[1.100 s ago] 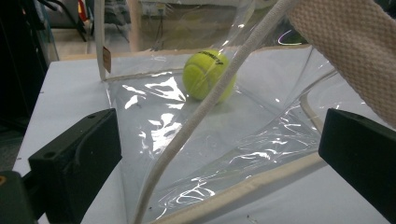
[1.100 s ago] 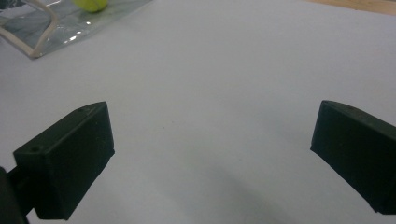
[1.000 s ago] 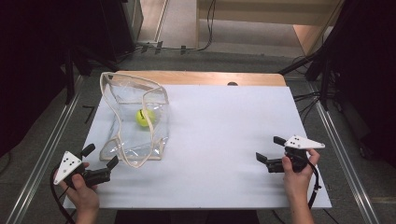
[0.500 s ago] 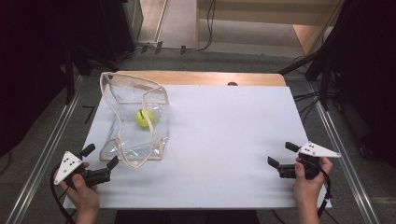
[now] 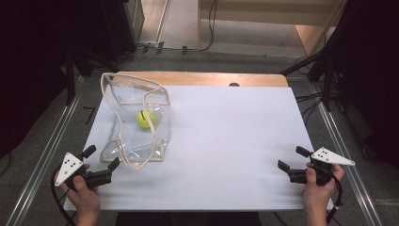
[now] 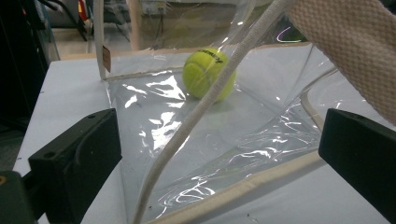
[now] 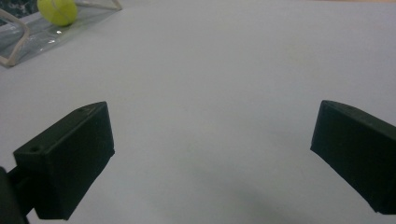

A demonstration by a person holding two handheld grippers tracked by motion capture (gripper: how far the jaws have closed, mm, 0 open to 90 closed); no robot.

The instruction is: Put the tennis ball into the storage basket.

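Observation:
A clear plastic bag (image 5: 139,127) with cream webbing trim and handles lies on the left of the white table (image 5: 226,136). Inside it rests a yellow-green tennis ball (image 5: 146,118), also in the left gripper view (image 6: 208,73) and far off in the right gripper view (image 7: 57,11). My left gripper (image 5: 101,157) is open at the front left, just short of the bag's near edge (image 6: 243,191); a handle strap (image 6: 196,112) runs between its jaws' line of sight. Open at the front right, my right gripper (image 5: 292,158) holds nothing over bare table.
A bare wooden strip (image 5: 197,78) runs along the table's far edge. Metal rails (image 5: 42,155) flank the table on both sides, and cables (image 5: 310,99) lie on the floor at the right. Dark equipment stands at both far corners.
My right gripper has drawn back toward the front right corner of the table. The left gripper, bag and ball have stayed put.

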